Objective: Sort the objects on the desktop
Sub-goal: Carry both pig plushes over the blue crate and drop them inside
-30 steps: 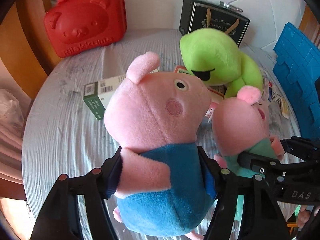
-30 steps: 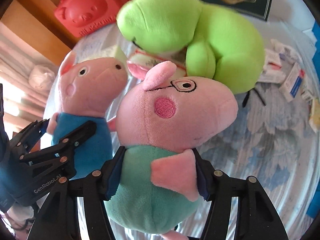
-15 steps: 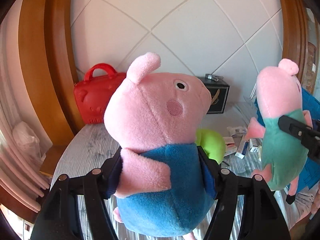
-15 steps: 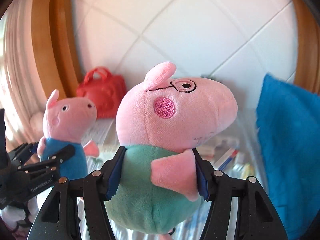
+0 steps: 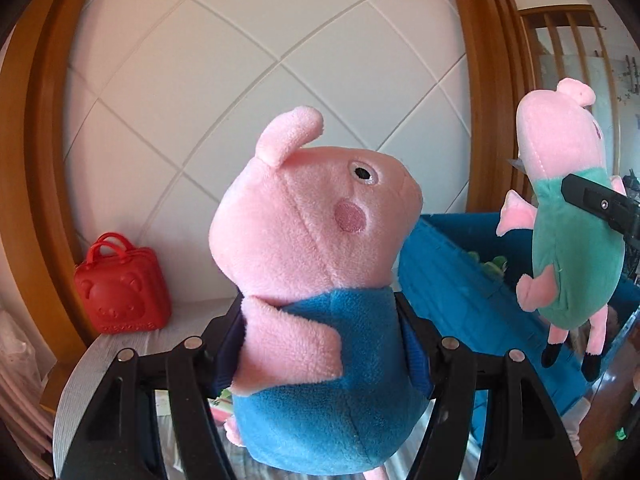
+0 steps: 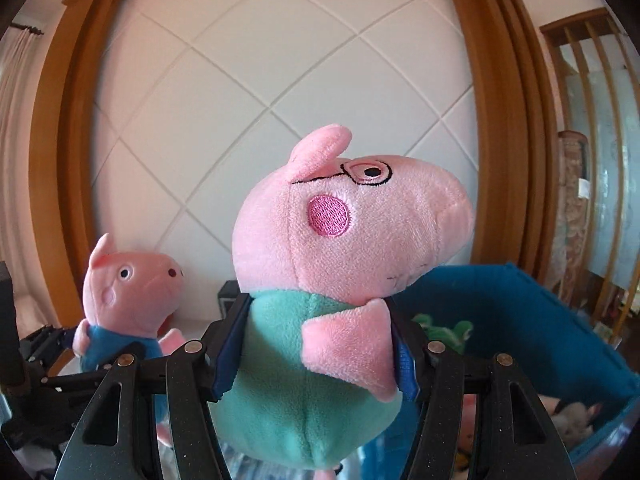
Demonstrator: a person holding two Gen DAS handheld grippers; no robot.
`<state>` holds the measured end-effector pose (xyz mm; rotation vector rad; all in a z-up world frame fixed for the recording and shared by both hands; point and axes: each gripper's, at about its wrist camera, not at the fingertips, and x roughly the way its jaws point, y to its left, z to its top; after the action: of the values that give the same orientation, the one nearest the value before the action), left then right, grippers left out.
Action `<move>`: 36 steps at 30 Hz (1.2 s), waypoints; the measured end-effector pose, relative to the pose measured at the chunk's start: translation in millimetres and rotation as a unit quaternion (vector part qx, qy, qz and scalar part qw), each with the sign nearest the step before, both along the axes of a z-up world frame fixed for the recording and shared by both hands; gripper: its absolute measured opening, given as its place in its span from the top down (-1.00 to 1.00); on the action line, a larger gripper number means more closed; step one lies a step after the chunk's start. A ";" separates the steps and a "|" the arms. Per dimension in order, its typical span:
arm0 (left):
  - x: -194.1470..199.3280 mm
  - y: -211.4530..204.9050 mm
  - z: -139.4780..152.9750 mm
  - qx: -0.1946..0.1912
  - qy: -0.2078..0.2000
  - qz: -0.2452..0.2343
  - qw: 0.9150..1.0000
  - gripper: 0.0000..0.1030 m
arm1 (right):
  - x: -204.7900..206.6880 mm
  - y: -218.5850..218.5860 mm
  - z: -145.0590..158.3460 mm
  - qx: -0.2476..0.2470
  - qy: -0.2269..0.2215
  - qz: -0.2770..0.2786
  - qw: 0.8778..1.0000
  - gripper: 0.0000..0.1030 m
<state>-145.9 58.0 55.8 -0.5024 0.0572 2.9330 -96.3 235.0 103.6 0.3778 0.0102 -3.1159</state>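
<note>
- I am holding 2 pig toys in the air, 1 in each gripper, both lifted clear of the table.
- My left gripper is clamped on the pig in the blue shirt. The pads squeeze its body from both sides, just under the arms, so the heavy head sits upright above the grip and the toy does not swing.
- My right gripper is clamped on the pig in the green shirt, which wears stitched glasses. It is gripped the same way, at the soft middle of the body, head up.
- The landmark is the blue bin, a soft-walled open box. From the right camera, the green-shirted pig hangs just in front of the bin's near wall, at about rim level.
- The blue-shirted pig is further from the bin, on the side toward the red bag, which stands on the table against the wall, well apart from the bin.
- Inside the bin I can make out something green and other soft toys, so I judge the bin is where plush toys are being collected.
- Neither pig is over the opening yet, by my reading; each needs carrying across the rim before release.
</note>
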 end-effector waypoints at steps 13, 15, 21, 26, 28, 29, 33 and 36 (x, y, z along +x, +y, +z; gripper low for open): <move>-55.3 251.9 41.6 0.023 0.010 -0.046 0.999 -0.30 | -47.9 234.0 8.3 0.049 -0.004 -0.063 0.997 -0.20; -75.7 281.7 38.8 0.018 -0.004 -0.049 0.999 -0.30 | -68.1 266.5 -1.1 0.050 -0.016 -0.064 0.997 -0.20; -120.6 360.8 19.7 -0.026 -0.029 -0.052 0.998 -0.31 | -112.4 319.8 -21.2 0.050 -0.038 -0.072 0.995 -0.20; -156.8 379.0 -11.1 -0.039 -0.058 -0.046 0.996 -0.31 | -158.7 344.2 -47.8 0.042 -0.066 -0.073 0.994 -0.20; -163.1 379.7 -17.7 -0.040 -0.068 -0.046 0.996 -0.31 | -170.6 345.8 -62.8 0.039 -0.079 -0.075 0.993 -0.20; -167.4 384.9 -19.0 -0.042 -0.069 -0.044 0.996 -0.31 | -177.0 347.5 -70.4 0.040 -0.085 -0.076 0.993 -0.20; -174.2 386.4 -27.4 -0.040 -0.090 -0.042 0.994 -0.31 | -199.6 354.2 -90.6 0.037 -0.126 -0.084 0.988 -0.20; -175.3 389.7 -29.7 -0.048 -0.095 -0.034 0.994 -0.34 | -201.4 357.0 -92.5 0.040 -0.127 -0.096 0.986 -0.20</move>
<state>-321.1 447.7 26.0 -0.7751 0.1879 2.8118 -297.7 592.0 11.1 0.8221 0.1037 -3.2330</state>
